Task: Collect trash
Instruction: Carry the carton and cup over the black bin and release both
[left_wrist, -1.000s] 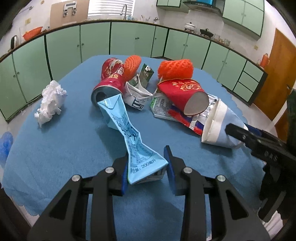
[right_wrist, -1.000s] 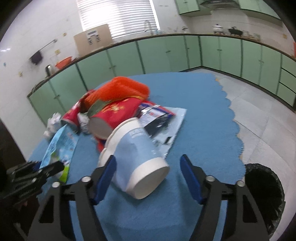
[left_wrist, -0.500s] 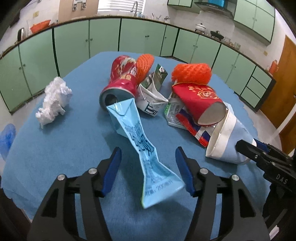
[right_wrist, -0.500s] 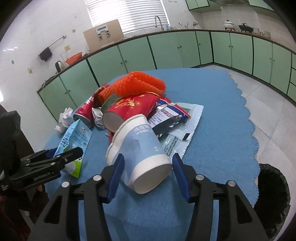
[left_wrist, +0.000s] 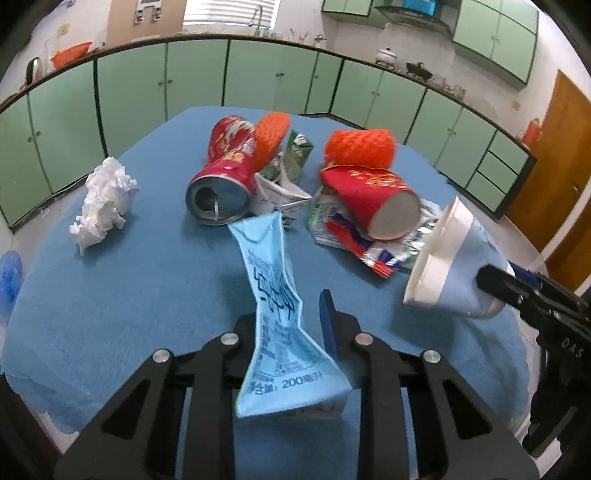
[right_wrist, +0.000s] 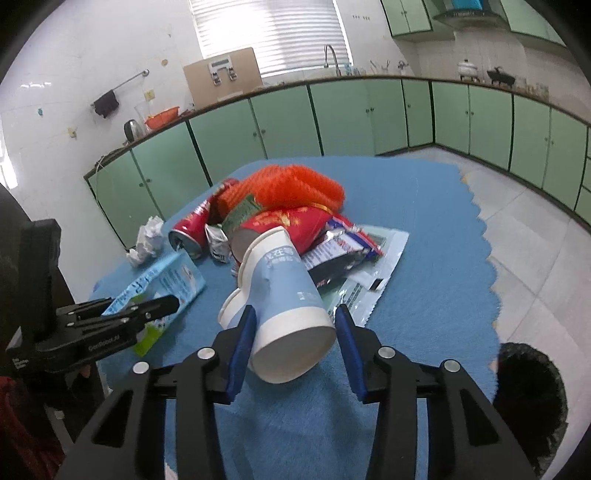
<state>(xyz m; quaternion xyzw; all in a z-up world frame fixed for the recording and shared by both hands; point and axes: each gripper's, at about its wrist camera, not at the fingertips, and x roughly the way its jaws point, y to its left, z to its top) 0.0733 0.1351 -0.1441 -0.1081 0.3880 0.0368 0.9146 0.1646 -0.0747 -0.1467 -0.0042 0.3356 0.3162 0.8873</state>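
The flattened light-blue drink carton, low centre of the left view, is pinched by the left gripper, whose jaws have just closed from a spread stance. The right gripper has been narrowing onto the blue-and-white paper cup. Lift both steadily, clear of the red can behind.

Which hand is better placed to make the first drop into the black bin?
Right. The black bin sits on the floor just beside the right gripper, which already spans the blue paper cup. The left gripper pinches the flattened blue carton on the far side.
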